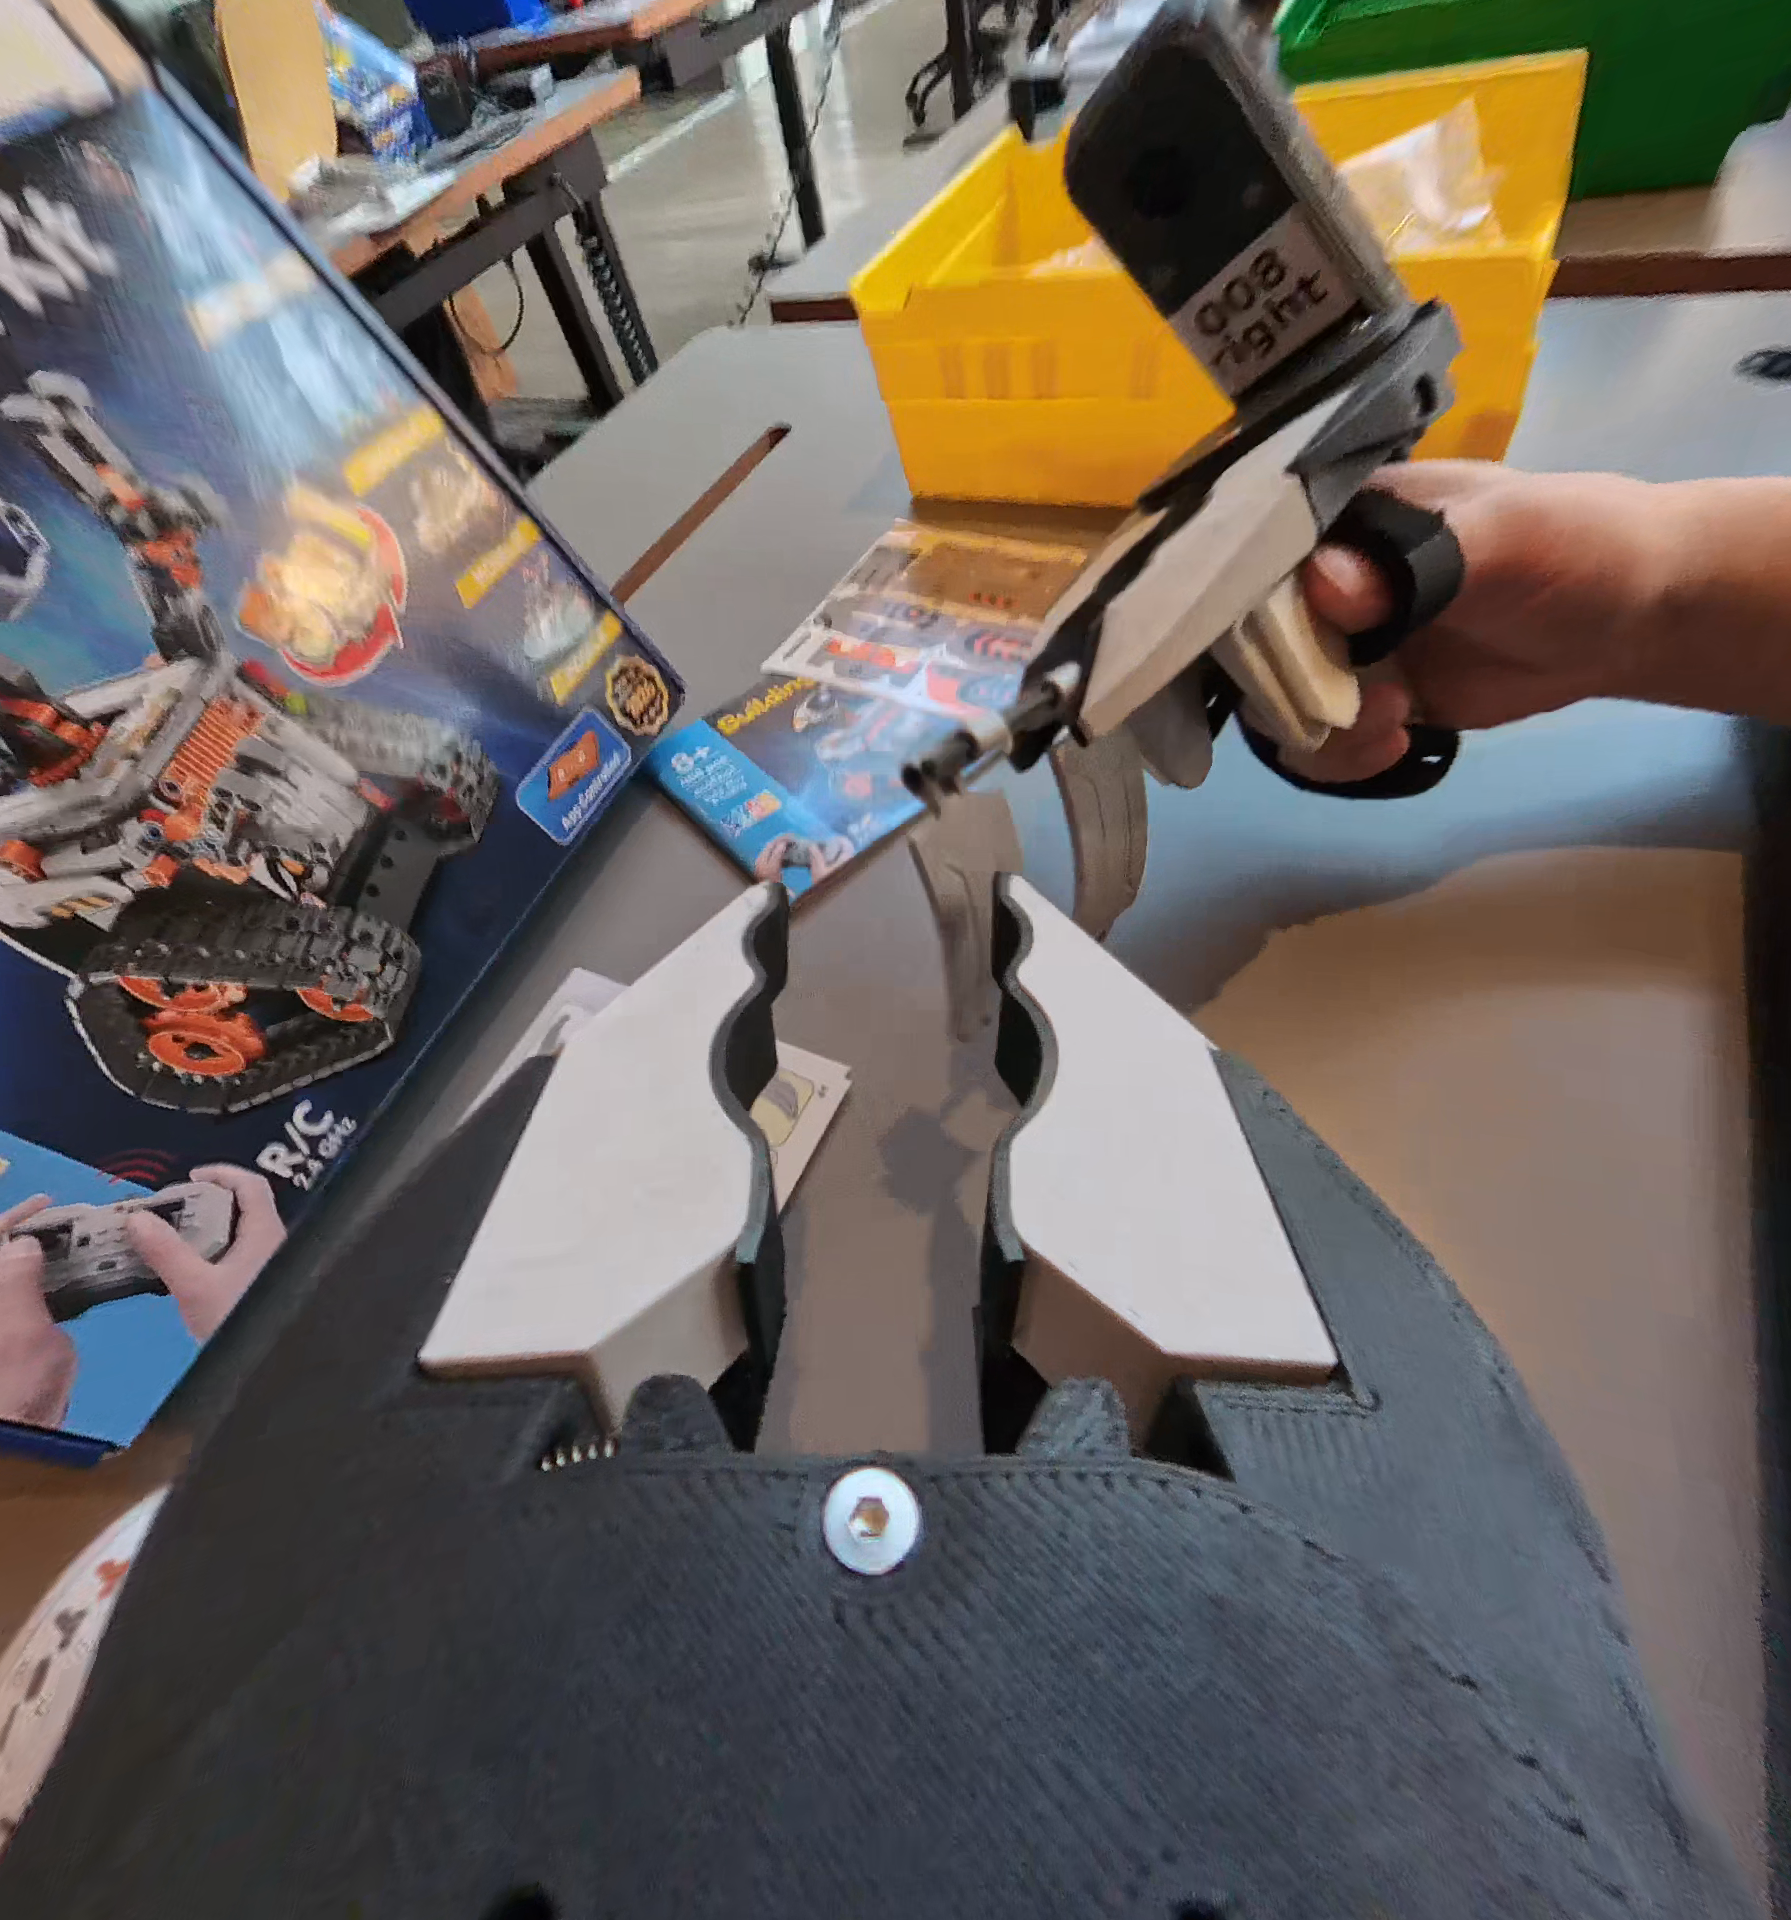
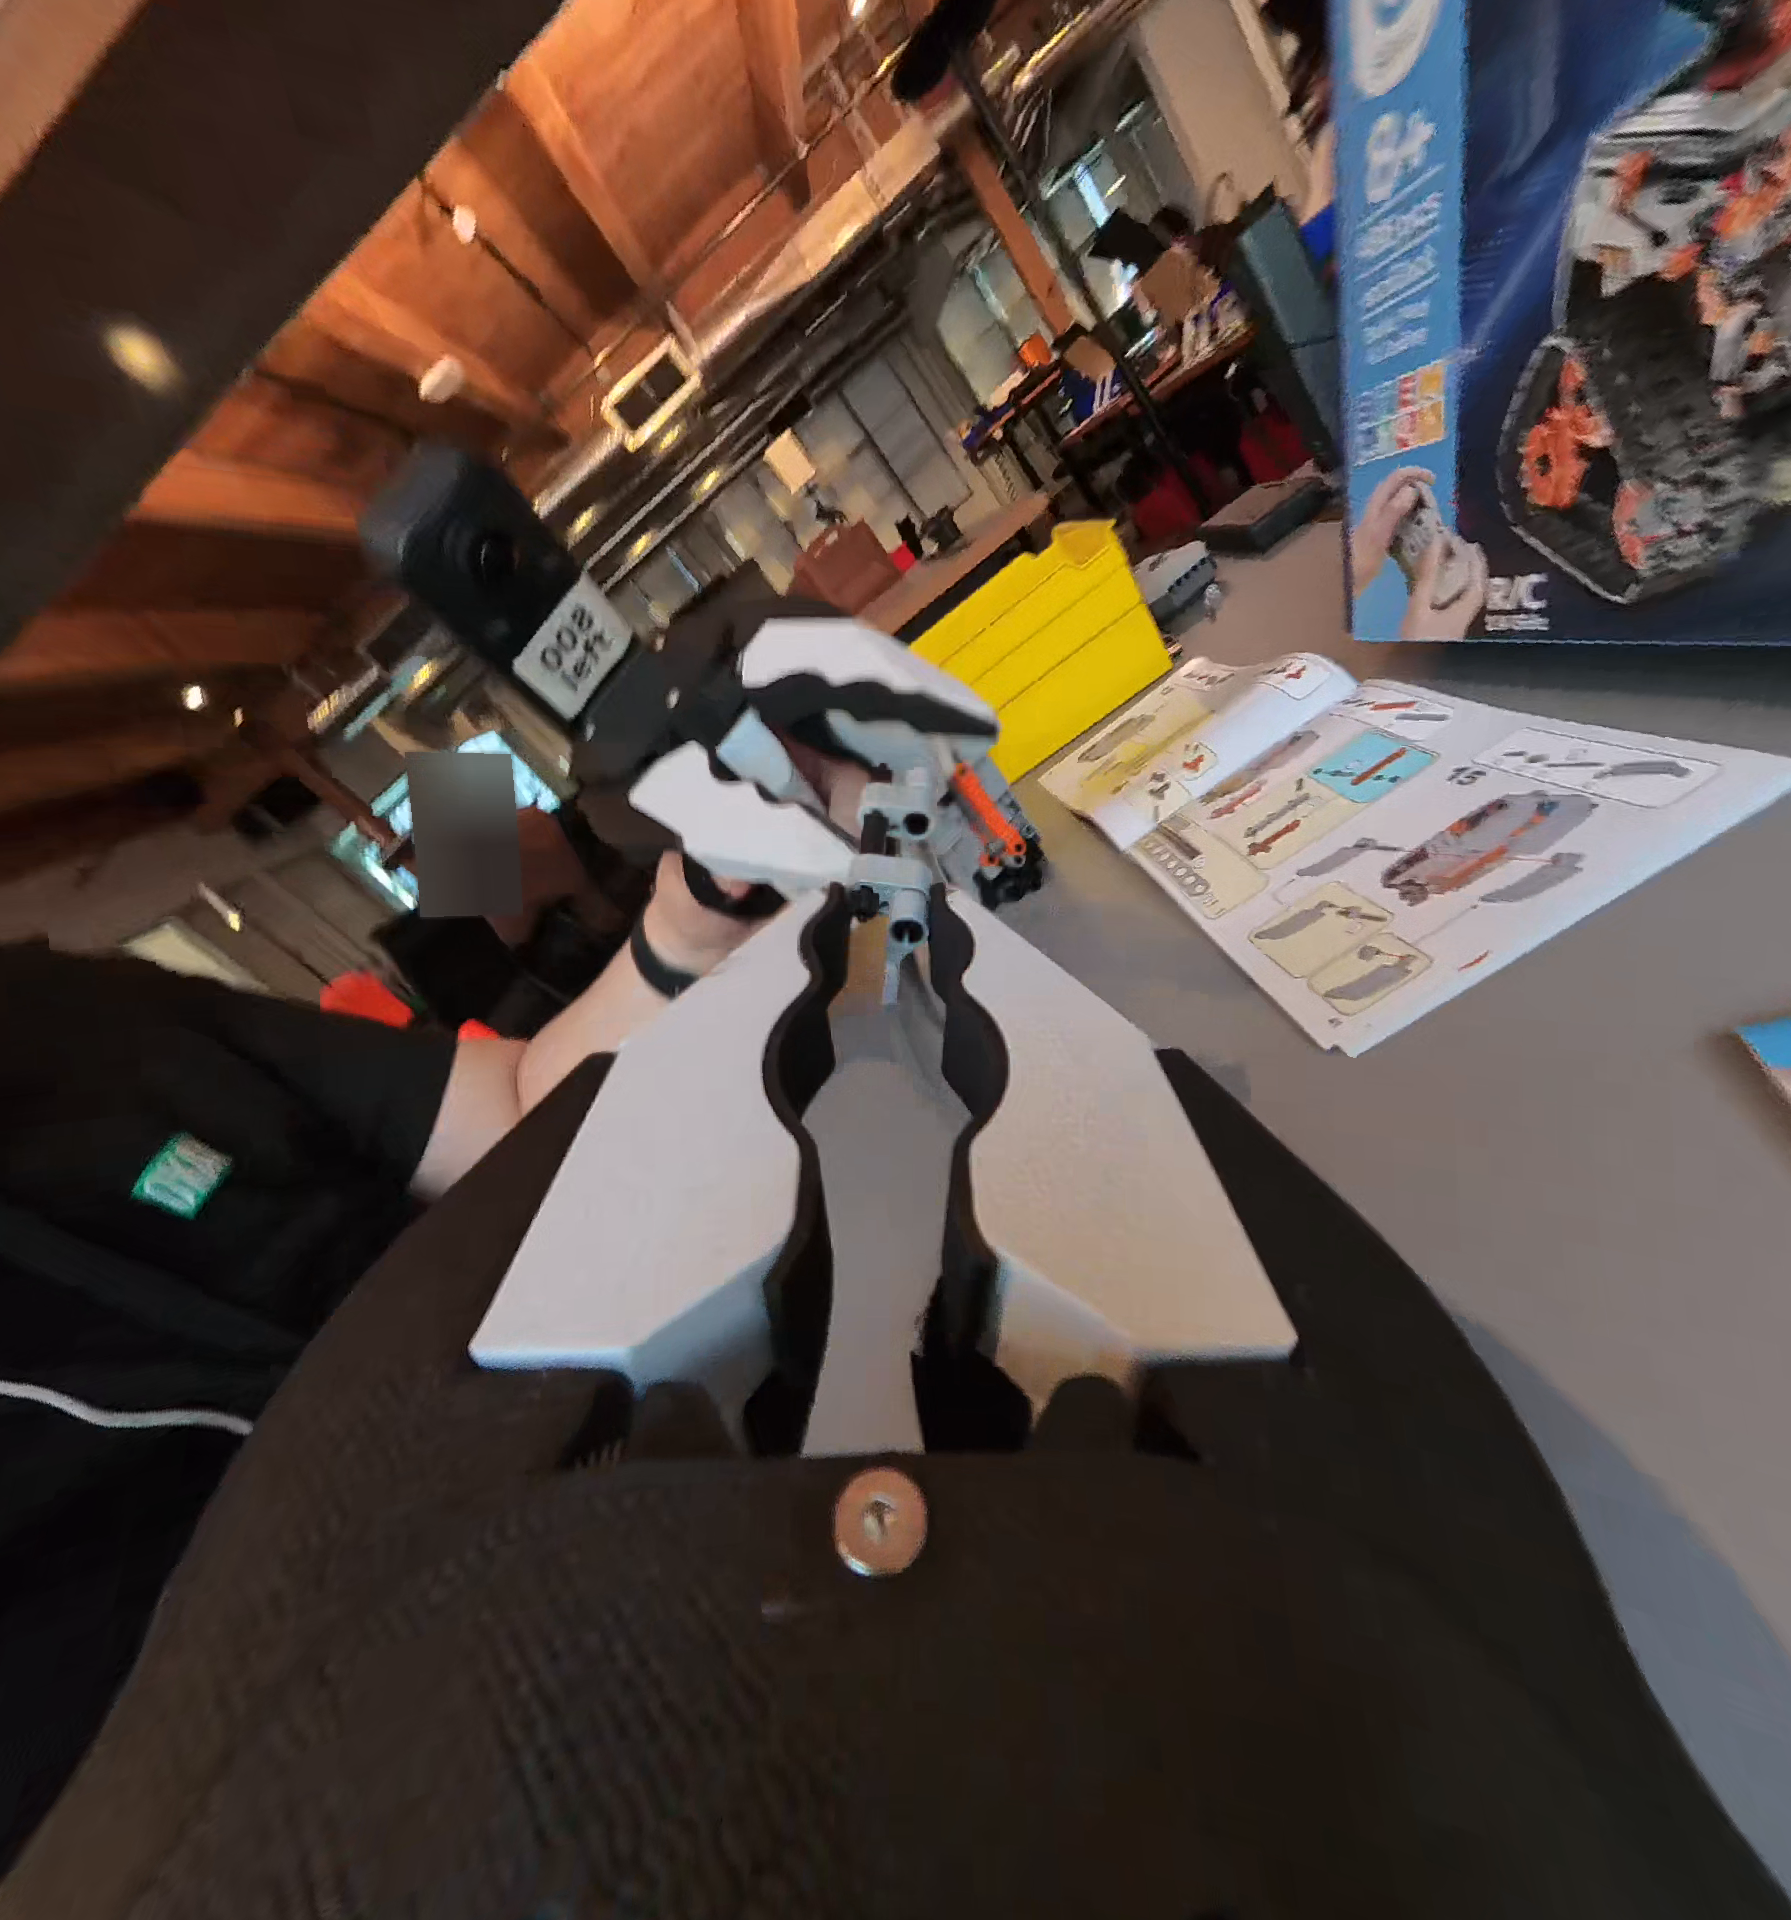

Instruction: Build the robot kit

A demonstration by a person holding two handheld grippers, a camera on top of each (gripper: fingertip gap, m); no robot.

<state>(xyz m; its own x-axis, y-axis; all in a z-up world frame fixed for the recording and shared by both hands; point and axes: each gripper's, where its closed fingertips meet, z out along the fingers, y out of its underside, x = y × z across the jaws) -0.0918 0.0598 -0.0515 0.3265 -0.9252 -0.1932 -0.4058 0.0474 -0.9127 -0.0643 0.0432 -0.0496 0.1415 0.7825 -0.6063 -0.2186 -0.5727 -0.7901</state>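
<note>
My right gripper (image 2: 889,914) is shut on a small grey brick piece (image 2: 906,930) with round holes and holds it above the grey table (image 2: 1493,1247). In the left wrist view the right gripper (image 1: 1036,717) is held by a hand, and the piece (image 1: 938,767) sticks out of its tips. My left gripper (image 1: 891,894) is open and empty, just below and in front of that piece. In the right wrist view the left gripper (image 2: 870,779) is right beside the held piece. Two curved grey panels (image 1: 1109,842) are just beyond the left gripper's tips.
A big blue toy box (image 1: 247,623) stands at the left. A yellow bin (image 1: 1026,343) stands at the back, with a sticker sheet (image 1: 932,613) and a blue booklet (image 1: 797,769) before it. An open instruction booklet (image 2: 1390,831) and a partly built model (image 2: 990,821) lie on the table. One gripper's finger ends stand about 4 cm off the other's.
</note>
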